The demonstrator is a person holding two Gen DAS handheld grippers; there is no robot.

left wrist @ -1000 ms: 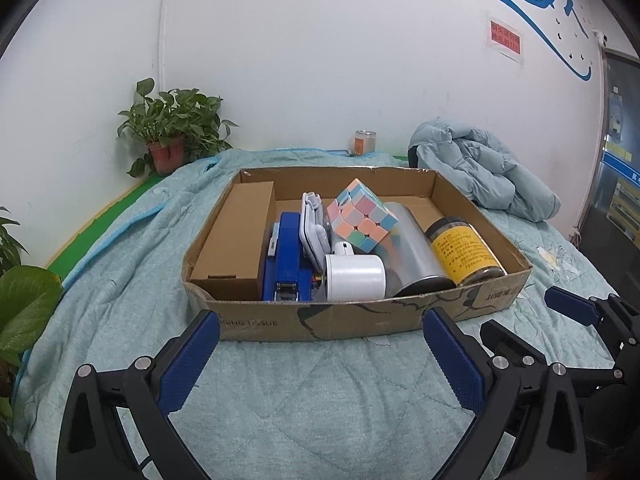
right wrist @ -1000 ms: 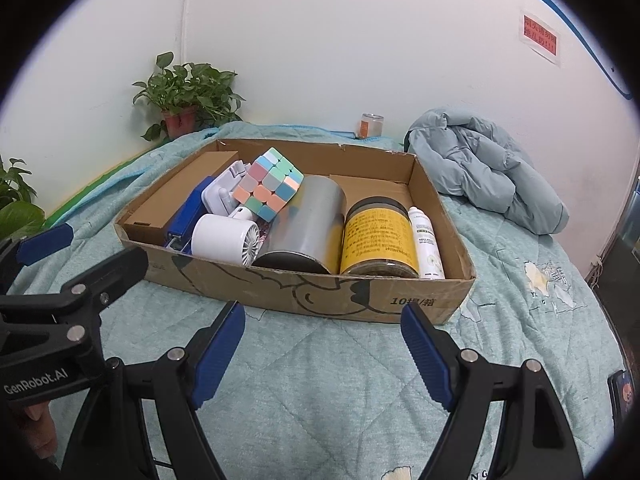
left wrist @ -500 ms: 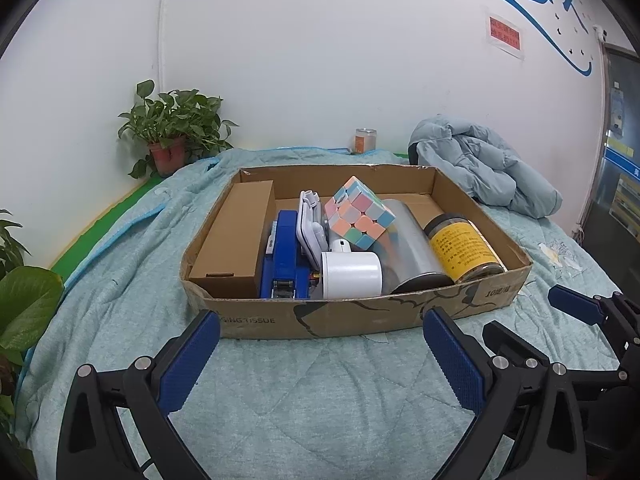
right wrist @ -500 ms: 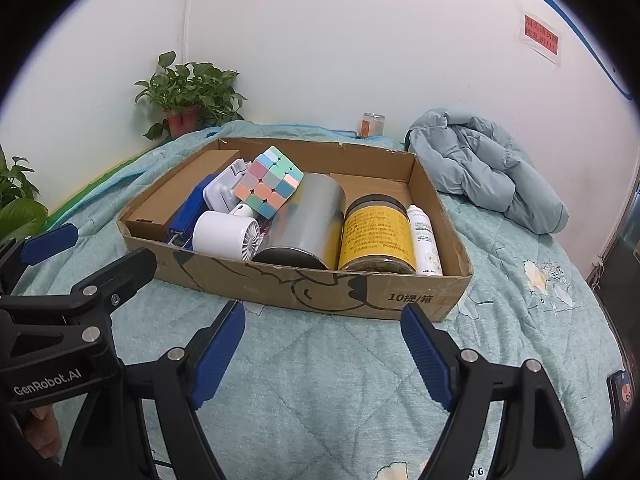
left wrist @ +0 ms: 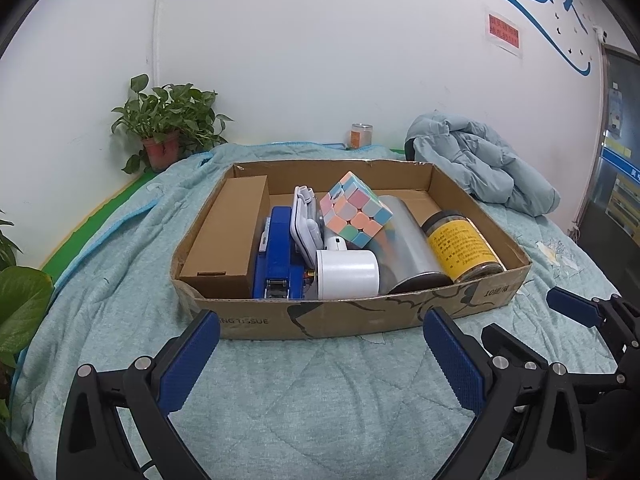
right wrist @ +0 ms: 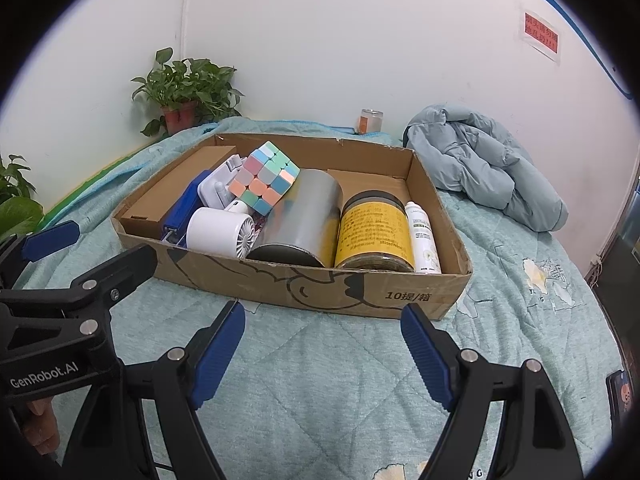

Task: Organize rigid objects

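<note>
A shallow cardboard box [left wrist: 352,320] lies on the teal quilt. In it, from left to right, are a brown carton [left wrist: 228,236], a blue stapler [left wrist: 276,256], a white folded gadget [left wrist: 306,228], a small white fan [left wrist: 348,274], a silver can [left wrist: 408,248], a yellow-labelled jar [left wrist: 460,248] and a white spray bottle [right wrist: 422,236]. A pastel puzzle cube [left wrist: 354,210] rests tilted on top. My left gripper [left wrist: 320,336] hangs open just short of the box's front wall, with nothing in it. My right gripper [right wrist: 322,316] is open and empty beside it.
A crumpled light blue jacket [left wrist: 480,168] lies behind the box on the right. By the wall stand a potted plant [left wrist: 164,136] and a small orange-labelled jar [left wrist: 361,136]. Large leaves [left wrist: 20,304] hang in at the left edge. A phone [right wrist: 618,396] lies at the quilt's right edge.
The box sits a touch further left in the left wrist view. Both grippers stay open and empty, and nothing in the box has moved.
</note>
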